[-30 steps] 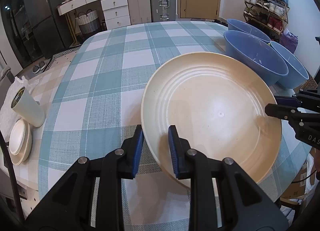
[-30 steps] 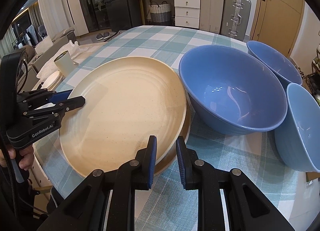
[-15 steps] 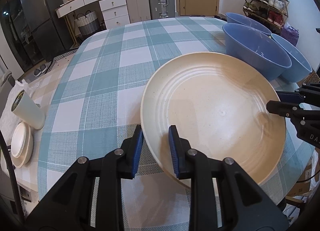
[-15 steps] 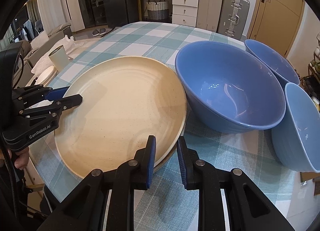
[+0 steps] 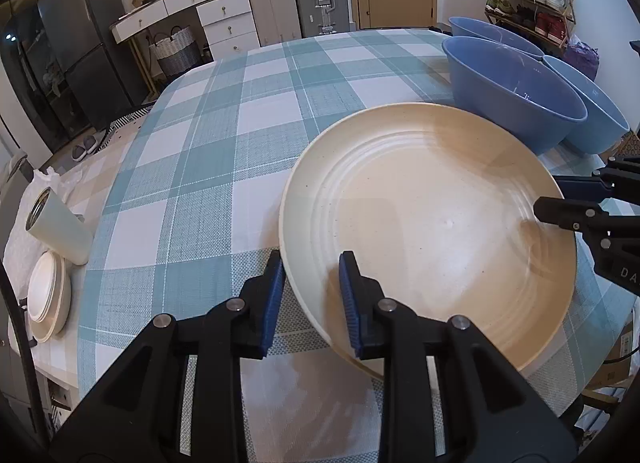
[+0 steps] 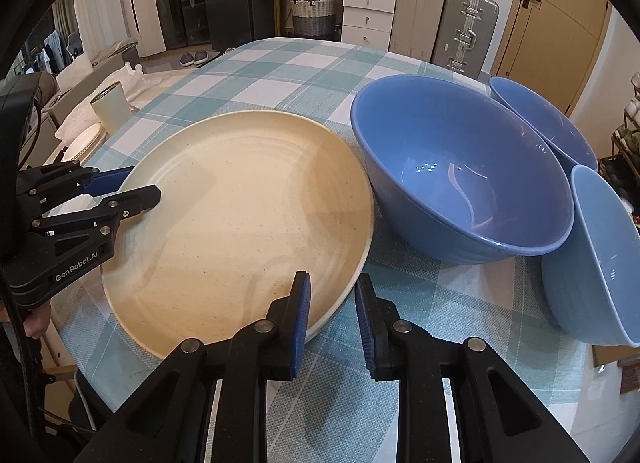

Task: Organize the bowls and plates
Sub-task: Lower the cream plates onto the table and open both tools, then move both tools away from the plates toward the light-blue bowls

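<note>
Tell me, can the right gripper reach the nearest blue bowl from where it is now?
Probably yes. The right gripper straddles the cream plate's rim, and the blue bowl sits just beyond with only bare tablecloth between. It must leave the plate first.

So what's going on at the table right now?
A person holds a hand-held gripper in each hand, both at the cream plate. The left hand-held gripper and the right hand-held gripper each straddle its rim on opposite sides; whether the pads press it is unclear. Three blue bowls sit beside it on the checked tablecloth.
</note>
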A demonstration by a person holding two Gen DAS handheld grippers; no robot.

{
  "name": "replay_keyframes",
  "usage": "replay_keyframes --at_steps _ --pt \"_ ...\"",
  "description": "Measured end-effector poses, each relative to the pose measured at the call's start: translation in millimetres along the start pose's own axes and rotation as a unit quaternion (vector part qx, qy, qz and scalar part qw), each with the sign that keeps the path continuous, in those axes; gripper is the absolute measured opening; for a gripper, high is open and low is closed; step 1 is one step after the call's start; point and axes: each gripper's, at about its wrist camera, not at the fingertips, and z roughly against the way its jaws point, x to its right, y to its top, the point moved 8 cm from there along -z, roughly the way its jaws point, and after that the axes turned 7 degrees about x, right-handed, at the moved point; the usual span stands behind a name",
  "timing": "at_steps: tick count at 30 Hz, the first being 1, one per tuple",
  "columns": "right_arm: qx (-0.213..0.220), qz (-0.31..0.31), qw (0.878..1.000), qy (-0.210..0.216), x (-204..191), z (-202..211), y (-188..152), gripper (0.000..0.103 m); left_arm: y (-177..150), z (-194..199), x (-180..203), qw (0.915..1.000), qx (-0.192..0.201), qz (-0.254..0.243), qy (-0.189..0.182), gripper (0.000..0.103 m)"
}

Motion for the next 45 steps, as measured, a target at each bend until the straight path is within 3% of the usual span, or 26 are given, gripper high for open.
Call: replay_keyframes --at_steps 14,17,20,21,24,28,33,35,39,45 --pt "-0.001 -0.006 1.000 0.007 1.1 -0.6 -2.1 0.024 0.9 -1.0 -1.1 0.9997 -0.004 0.015 -0.019 0.028" --pt "0.002 -0.007 1.000 0.012 0.2 0.7 -2.2 0.028 1.3 0.5 -2.6 0.9987 -0.007 0.034 -0.038 0.034" --pt "0.005 -0.006 1.000 0.018 -2.0 4.1 -2.7 0.035 3.3 3.3 -5.0 0.9966 -0.009 0.054 -0.061 0.048" --pt "0.007 -0.005 1.000 0.021 -2.9 5.9 -2.7 0.038 4.1 5.4 -5.9 0.9964 -0.006 0.057 -0.063 0.057" --pt "0.015 -0.006 0.999 0.028 -4.8 13.1 -1.4 0.053 9.4 14.3 -6.7 0.9956 0.007 0.062 -0.070 0.073" --pt "0.031 -0.014 0.999 0.039 -6.0 24.3 3.7 0.082 14.6 25.1 -8.1 0.9948 0.015 0.067 -0.074 0.076" --pt "0.047 -0.015 0.998 0.044 -8.6 37.5 9.4 0.088 20.1 38.2 -9.3 0.9924 0.027 0.079 -0.090 0.085" --pt "0.053 -0.015 0.997 0.046 -9.7 41.8 10.9 0.090 22.4 44.4 -9.7 0.9918 0.032 0.082 -0.093 0.101" --pt "0.061 -0.017 0.997 0.049 -9.8 50.0 13.4 0.098 27.7 55.7 -8.0 0.9913 0.045 0.079 -0.095 0.101" --pt "0.085 -0.026 0.995 0.049 -1.5 71.8 21.6 0.099 33.8 68.3 -2.1 0.9912 0.055 0.073 -0.095 0.101"
